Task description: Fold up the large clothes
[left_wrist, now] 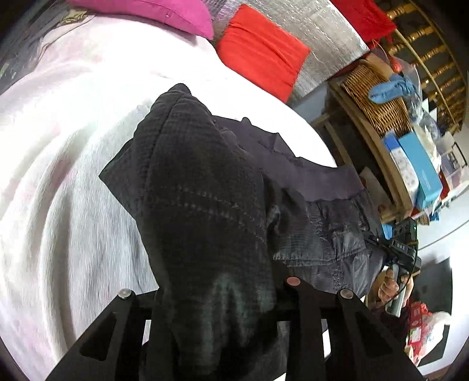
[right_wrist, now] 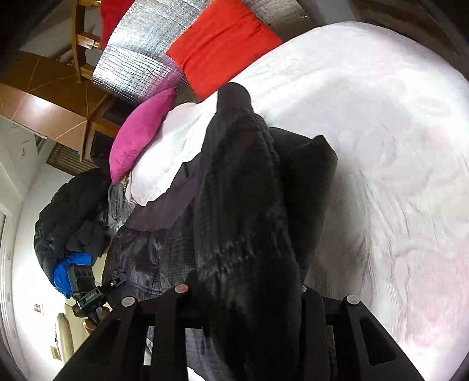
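Note:
A large dark navy jacket (left_wrist: 205, 205) with a quilted lining and a ribbed hem hangs over the white bedspread (left_wrist: 73, 175). My left gripper (left_wrist: 222, 296) is shut on a bunch of its fabric, which drapes over the jaws and hides the fingertips. My right gripper (right_wrist: 243, 293) is shut on another part of the same jacket (right_wrist: 243, 205), lifted above the bedspread (right_wrist: 395, 175). The other gripper and the hand that holds it show at the right edge of the left wrist view (left_wrist: 401, 258) and at the lower left of the right wrist view (right_wrist: 93, 299).
A red cushion (left_wrist: 261, 55) and a pink cushion (left_wrist: 164, 14) lie at the head of the bed by a silver foil panel (left_wrist: 325, 44). A wooden shelf with a wicker basket (left_wrist: 378, 99) stands to one side. A pile of dark and blue clothes (right_wrist: 70, 222) lies beside the bed.

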`<state>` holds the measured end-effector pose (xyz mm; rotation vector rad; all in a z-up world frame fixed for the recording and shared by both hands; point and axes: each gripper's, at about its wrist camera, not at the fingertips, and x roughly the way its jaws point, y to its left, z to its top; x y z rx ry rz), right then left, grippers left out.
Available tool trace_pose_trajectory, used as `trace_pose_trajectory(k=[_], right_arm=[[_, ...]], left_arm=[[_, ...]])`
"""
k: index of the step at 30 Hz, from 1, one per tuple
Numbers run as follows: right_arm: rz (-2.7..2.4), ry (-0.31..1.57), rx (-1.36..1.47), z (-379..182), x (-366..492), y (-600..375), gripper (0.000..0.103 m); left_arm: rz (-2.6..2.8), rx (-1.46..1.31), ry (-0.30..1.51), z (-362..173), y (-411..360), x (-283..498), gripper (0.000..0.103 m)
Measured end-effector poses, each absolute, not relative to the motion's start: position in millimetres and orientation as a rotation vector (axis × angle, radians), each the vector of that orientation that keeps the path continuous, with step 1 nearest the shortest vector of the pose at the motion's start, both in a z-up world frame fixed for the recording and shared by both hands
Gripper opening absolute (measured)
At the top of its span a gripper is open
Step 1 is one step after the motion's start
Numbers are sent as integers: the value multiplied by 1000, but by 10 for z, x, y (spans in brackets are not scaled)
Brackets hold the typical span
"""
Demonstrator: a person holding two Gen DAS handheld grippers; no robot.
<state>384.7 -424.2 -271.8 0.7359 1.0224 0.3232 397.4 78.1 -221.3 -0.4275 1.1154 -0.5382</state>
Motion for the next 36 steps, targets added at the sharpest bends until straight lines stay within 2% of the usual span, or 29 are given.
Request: trace_pose_trajectory(k=[2, 3, 4, 5, 6, 9, 14, 20, 25, 29, 36], right_arm=[[306, 1052, 744, -2798, 3780, -4280, 34], [287, 1071, 734, -2865, 3783, -4273, 38], [263, 1097, 718, -2976, 3801, -4268, 44], [255, 1109, 718, -3020, 3798, -4300, 53], [239, 1123, 731, -3106, 3820, -4315, 68], [225, 1138, 767, -3131, 3838, -4372, 71], [196, 1062, 765, -2847, 3606, -4517, 74], [17, 880, 637, -2395, 2990, -4633, 75], [44, 703, 516, -2064, 2529, -4180, 75], [88, 643, 442, -1970, 2289, -3838, 75], [137, 673, 406, -2055, 2370, -3458, 75]], left_arm=[[-500, -422, 1164, -2305, 807, 3934, 34], [-451, -390, 1205, -2418, 813, 3954, 41], [-421, -374, 1230, -2514, 810, 3982, 55], [-392, -372, 1260, -2622, 820, 4028, 63], [-364, -392, 1294, -2724, 850, 4077, 73], [-348, -434, 1295, -2682, 919, 4114, 73], [-218, -304, 1179, -2310, 982, 3898, 73], [-25, -226, 891, -1790, 1178, 3301, 78], [23, -108, 735, -1590, 785, 2737, 81], [37, 9, 688, -1550, 476, 2555, 82], [42, 104, 652, -1581, 268, 2531, 82]])
